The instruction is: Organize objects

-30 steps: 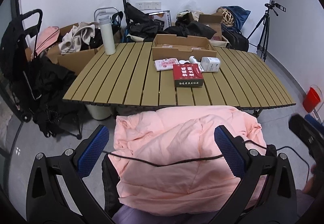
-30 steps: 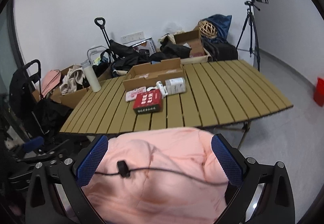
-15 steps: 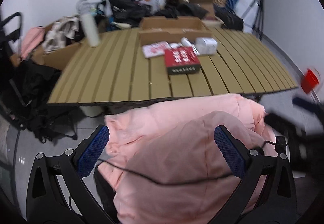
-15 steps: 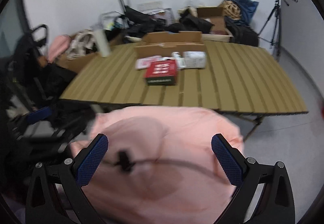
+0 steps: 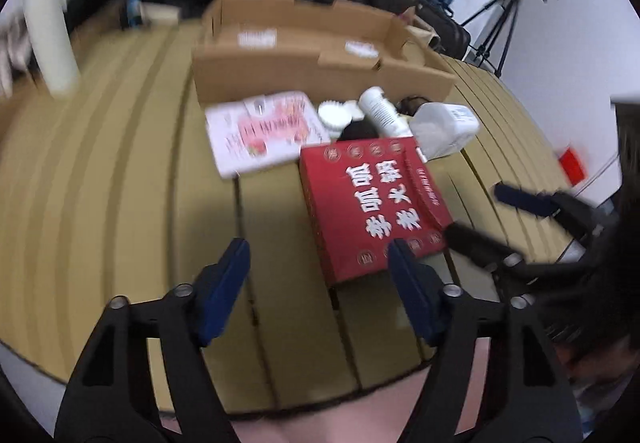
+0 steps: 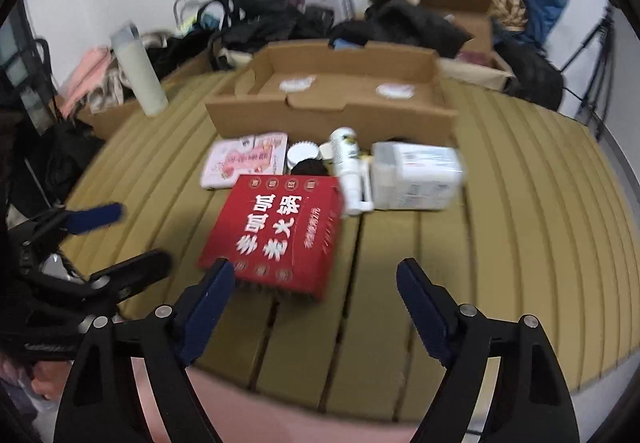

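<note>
A red box with white characters [image 5: 376,203] [image 6: 276,231] lies on the slatted table [image 5: 100,183] [image 6: 520,203]. Behind it lie a pink-printed packet [image 5: 264,129] [image 6: 244,159], a white jar lid [image 6: 303,154], a white spray bottle [image 5: 382,113] [image 6: 348,167] and a white box [image 5: 444,129] [image 6: 416,177]. An open shallow cardboard box [image 5: 316,55] [image 6: 336,95] stands behind them. My left gripper [image 5: 320,267] is open and empty, just short of the red box's near left corner. My right gripper [image 6: 316,287] is open and empty over the red box's near edge; it also shows in the left wrist view [image 5: 492,219].
A tall white bottle [image 5: 48,43] [image 6: 138,71] stands at the table's far left. Bags, cartons and clothes [image 6: 280,15] are piled behind the table. A tripod [image 5: 508,15] [image 6: 596,55] stands at the far right. A red bucket [image 5: 572,163] is on the floor.
Both grippers have moved forward over the table, close to the red box. The pink jacket that filled the lower views now shows only at the bottom edge.
</note>
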A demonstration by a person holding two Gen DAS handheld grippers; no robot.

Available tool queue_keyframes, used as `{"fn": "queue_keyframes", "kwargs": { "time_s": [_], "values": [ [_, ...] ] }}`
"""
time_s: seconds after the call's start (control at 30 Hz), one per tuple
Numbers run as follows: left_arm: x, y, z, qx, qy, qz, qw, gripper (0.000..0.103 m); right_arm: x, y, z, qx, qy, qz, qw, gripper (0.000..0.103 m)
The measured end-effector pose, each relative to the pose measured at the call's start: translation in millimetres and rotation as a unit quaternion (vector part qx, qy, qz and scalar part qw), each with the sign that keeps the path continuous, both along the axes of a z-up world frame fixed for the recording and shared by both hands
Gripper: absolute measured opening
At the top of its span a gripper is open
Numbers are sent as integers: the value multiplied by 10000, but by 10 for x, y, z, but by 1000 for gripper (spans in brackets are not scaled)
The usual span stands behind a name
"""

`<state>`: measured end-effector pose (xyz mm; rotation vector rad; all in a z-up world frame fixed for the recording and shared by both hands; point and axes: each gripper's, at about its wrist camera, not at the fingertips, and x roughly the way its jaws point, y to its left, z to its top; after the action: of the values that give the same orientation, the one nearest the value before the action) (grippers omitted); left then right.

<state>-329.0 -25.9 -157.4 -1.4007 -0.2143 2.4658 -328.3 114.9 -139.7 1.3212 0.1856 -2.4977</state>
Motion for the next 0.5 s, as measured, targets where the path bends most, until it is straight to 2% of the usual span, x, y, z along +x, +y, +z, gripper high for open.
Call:
{"fn": "queue_keyframes", "kwargs": {
  "time_s": [0.03,0.1,0.13,0.2,0.23,0.27,0.3,0.37,0.5],
  "values": [
    [-53,-30,-87,104,-76,119,9998,66,-23,-25,-62,22,-22,64,10000,75],
    [-113,1,-188,110,-172,163,9997,66,-96,-54,-214,41,-182,74,9998,70],
    [-114,41,-226,134,-184,115,9997,66,-113,-34,-259,19,-242,47,9997,61],
    [-105,139,-284,259,-192,-31,9995,64,-151,63,-310,-356,-365,-53,9987,56],
    [-102,184,-290,310,-176,-109,9993,61,-164,107,-334,-525,-438,-111,9976,48],
    [-73,243,-273,327,-103,-142,9993,53,-165,140,-355,-739,-532,-132,9958,40],
    [-75,279,-248,331,-71,-175,9993,42,-158,181,-357,-858,-566,-216,9945,37],
    [-23,367,-177,179,-11,-124,9998,41,-169,213,-331,-912,-614,-266,9936,27],
    [164,391,68,117,276,-72,9995,40,-1,254,-121,-978,-484,-218,9938,26]
  ]
}}
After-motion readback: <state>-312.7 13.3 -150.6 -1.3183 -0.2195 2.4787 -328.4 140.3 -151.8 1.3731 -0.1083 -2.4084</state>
